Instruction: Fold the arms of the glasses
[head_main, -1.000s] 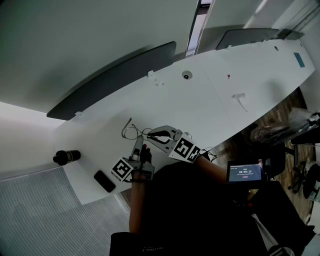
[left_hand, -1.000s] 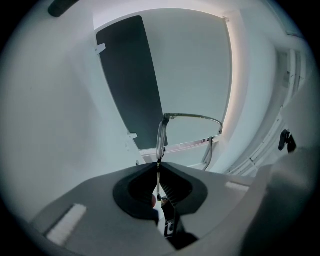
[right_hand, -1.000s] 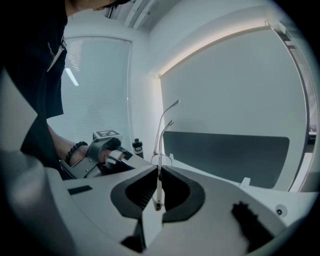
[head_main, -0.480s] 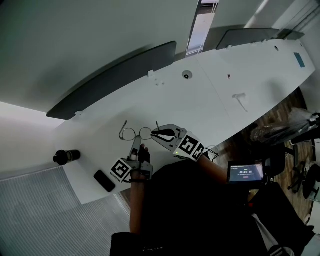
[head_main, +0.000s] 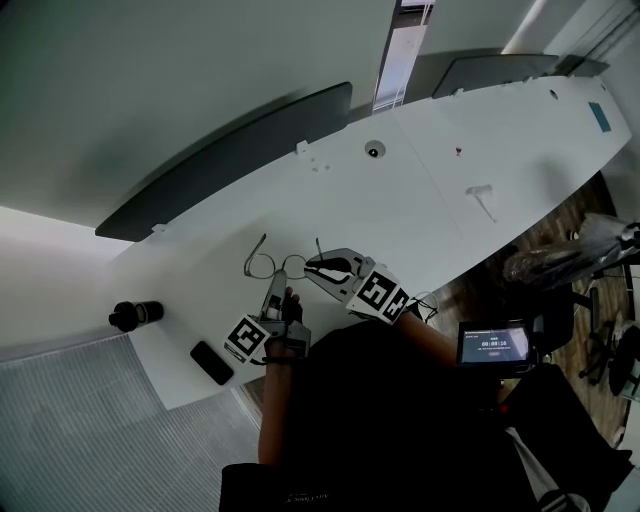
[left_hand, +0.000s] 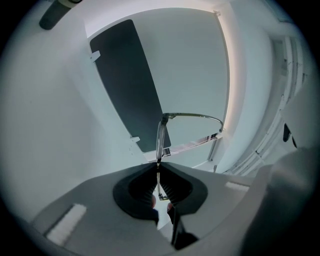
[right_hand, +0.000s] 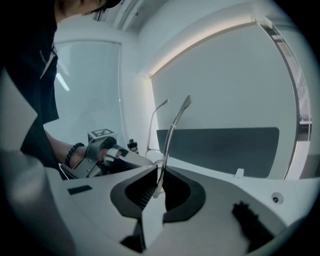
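Observation:
A pair of thin wire-rimmed glasses (head_main: 268, 265) is held up over the near edge of the white table (head_main: 430, 190). My left gripper (head_main: 277, 281) is shut on the front frame from below. In the left gripper view the rim (left_hand: 160, 137) rises edge-on out of the jaws, and one arm (left_hand: 195, 115) curves off to the right. My right gripper (head_main: 312, 268) comes in from the right and is shut on the other arm (right_hand: 173, 127), which stands up out of its jaws. The left gripper (right_hand: 107, 150) shows at the left of the right gripper view.
A black bottle (head_main: 134, 315) and a black phone (head_main: 211, 362) lie at the table's left end. A long dark panel (head_main: 230, 160) runs along the far edge. A small round fitting (head_main: 373, 150) and a white T-shaped piece (head_main: 481, 201) sit farther along. A timer screen (head_main: 490, 343) hangs at the right.
The glasses have turned in the two grips, so both round rims now show from above. The right gripper has shifted a little to the right. Both grips have held.

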